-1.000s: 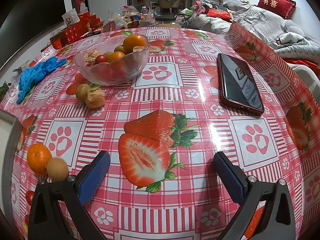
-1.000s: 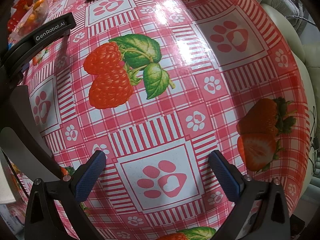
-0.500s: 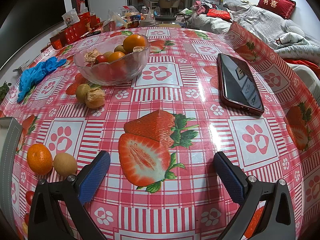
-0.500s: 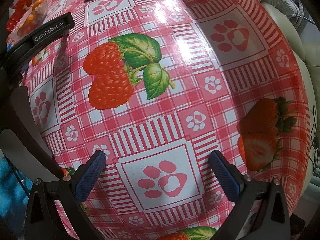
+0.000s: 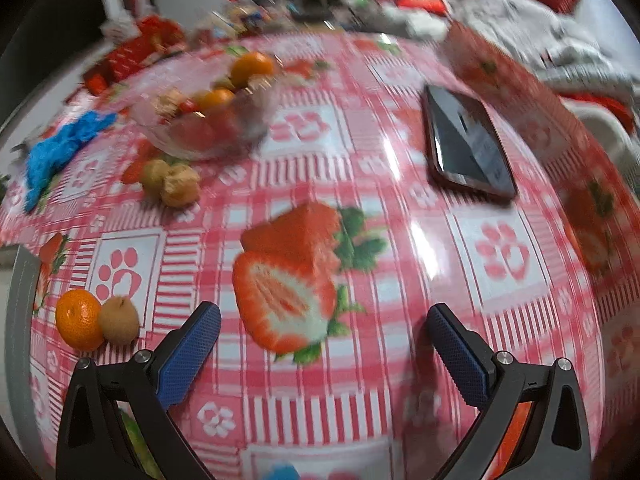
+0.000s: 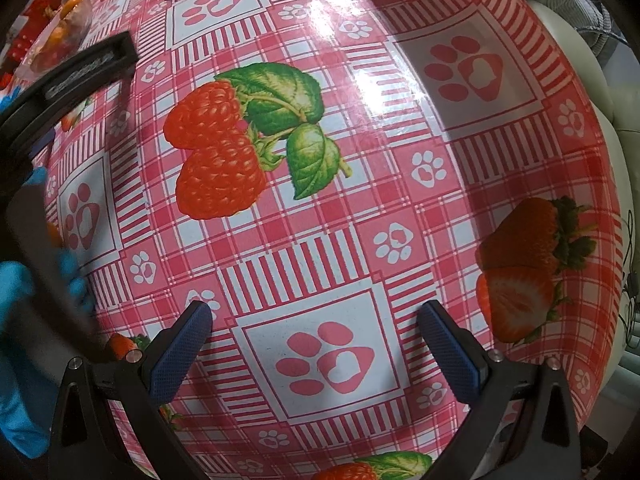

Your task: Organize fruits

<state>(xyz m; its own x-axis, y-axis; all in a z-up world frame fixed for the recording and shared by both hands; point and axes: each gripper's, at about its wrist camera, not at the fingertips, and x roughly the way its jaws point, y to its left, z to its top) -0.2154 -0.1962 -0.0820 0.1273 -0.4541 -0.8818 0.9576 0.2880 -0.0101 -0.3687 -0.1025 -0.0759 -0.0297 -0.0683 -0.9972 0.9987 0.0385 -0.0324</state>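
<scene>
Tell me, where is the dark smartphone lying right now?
In the left wrist view, the dark smartphone lies flat on the far right of the tablecloth, right of the glass fruit bowl.

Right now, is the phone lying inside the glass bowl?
No, the phone lies flat on the tablecloth, well apart from the glass bowl that holds the fruit.
</scene>
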